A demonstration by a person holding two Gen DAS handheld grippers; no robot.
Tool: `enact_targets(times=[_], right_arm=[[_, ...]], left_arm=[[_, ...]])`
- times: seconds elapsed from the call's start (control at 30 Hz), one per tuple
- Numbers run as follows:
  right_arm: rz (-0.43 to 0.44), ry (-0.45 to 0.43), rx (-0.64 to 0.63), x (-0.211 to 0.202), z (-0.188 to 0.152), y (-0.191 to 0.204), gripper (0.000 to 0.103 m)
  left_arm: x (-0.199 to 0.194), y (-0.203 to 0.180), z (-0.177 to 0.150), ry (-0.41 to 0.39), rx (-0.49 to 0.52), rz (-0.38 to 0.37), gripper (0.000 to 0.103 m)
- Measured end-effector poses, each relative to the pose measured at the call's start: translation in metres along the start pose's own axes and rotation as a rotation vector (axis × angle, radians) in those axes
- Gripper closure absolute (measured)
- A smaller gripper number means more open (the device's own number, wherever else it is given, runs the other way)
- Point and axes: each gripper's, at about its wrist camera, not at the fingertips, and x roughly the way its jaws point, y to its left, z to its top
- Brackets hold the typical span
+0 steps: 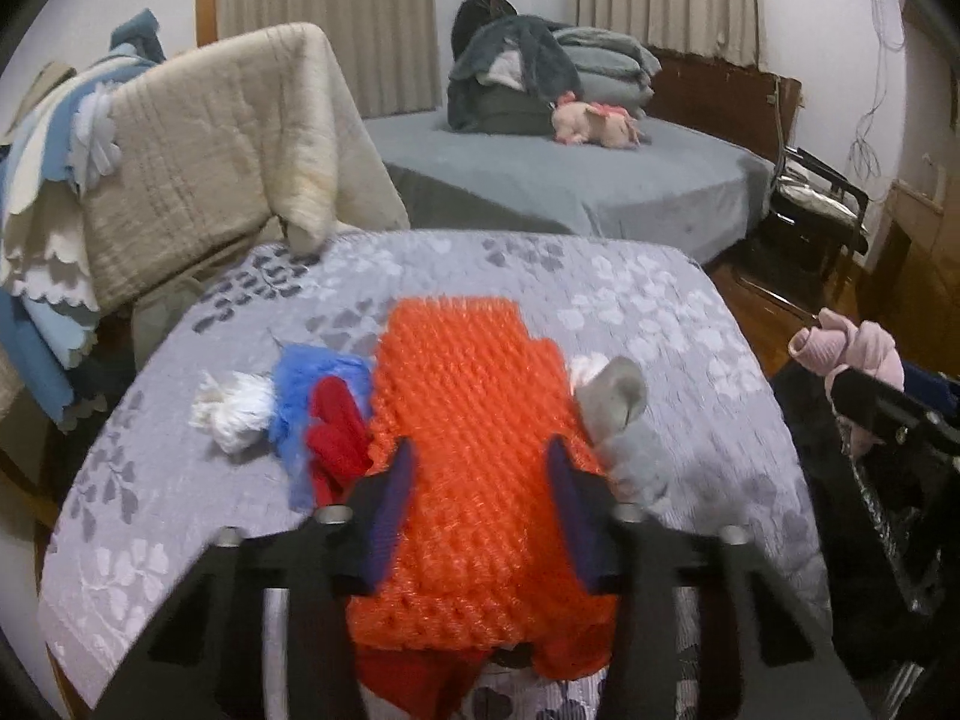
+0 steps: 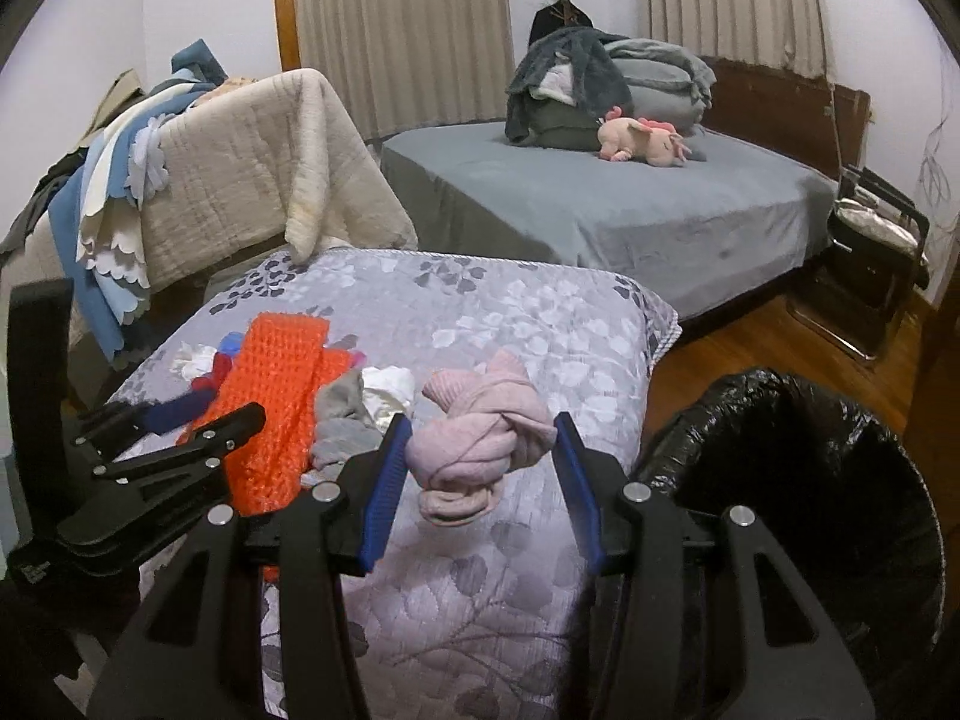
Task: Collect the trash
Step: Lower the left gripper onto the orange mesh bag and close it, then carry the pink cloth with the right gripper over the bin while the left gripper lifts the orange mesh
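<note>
An orange foam-net sheet (image 1: 474,432) lies on the lilac flowered table cover (image 1: 660,324), and my left gripper (image 1: 480,450) is shut on it, a pad pressing each side. The right wrist view shows that gripper (image 2: 231,405) at the left with the orange sheet (image 2: 276,396) in its jaws. My right gripper (image 2: 483,420) is shut on a knotted pink cloth (image 2: 480,438), held just above the cover beside the black-bagged bin (image 2: 810,480). The pink cloth (image 1: 852,348) also shows at the right edge of the left wrist view.
A grey cloth (image 1: 618,414), a white wad (image 1: 240,408), a blue scrap (image 1: 312,384) and a red scrap (image 1: 336,444) lie around the orange sheet. A quilt-draped chair (image 1: 228,168) stands at the back left. A grey bed (image 2: 600,204) and wooden floor (image 2: 750,348) lie beyond.
</note>
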Motion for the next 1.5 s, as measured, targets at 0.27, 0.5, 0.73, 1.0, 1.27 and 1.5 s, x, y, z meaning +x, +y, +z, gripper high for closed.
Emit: enact_targets(times=[0.27, 0.5, 0.73, 1.0, 1.27, 1.5], right_arm=[[-0.004, 0.002, 0.018, -0.002, -0.001, -0.006, 0.056], [-0.007, 0.001, 0.015, -0.005, 0.000, -0.006, 0.056], [-0.019, 0.008, 0.012, -0.004, 0.000, -0.007, 0.056], [-0.026, 0.010, 0.012, -0.002, 0.001, -0.010, 0.056], [-0.028, -0.038, 0.026, -0.017, 0.010, -0.016, 0.056], [-0.043, -0.074, 0.038, -0.039, 0.014, -0.025, 0.056]], left_arm=[[-0.010, 0.003, 0.002, -0.032, 0.011, 0.036, 0.090], [-0.018, 0.008, 0.004, -0.034, 0.006, 0.035, 0.080], [-0.004, 0.003, 0.005, -0.008, 0.006, 0.020, 0.072], [0.005, 0.005, 0.006, 0.005, -0.003, 0.006, 0.102], [-0.041, 0.007, 0.023, -0.108, -0.015, -0.023, 0.103], [-0.066, -0.007, 0.030, -0.140, -0.004, -0.067, 0.103]])
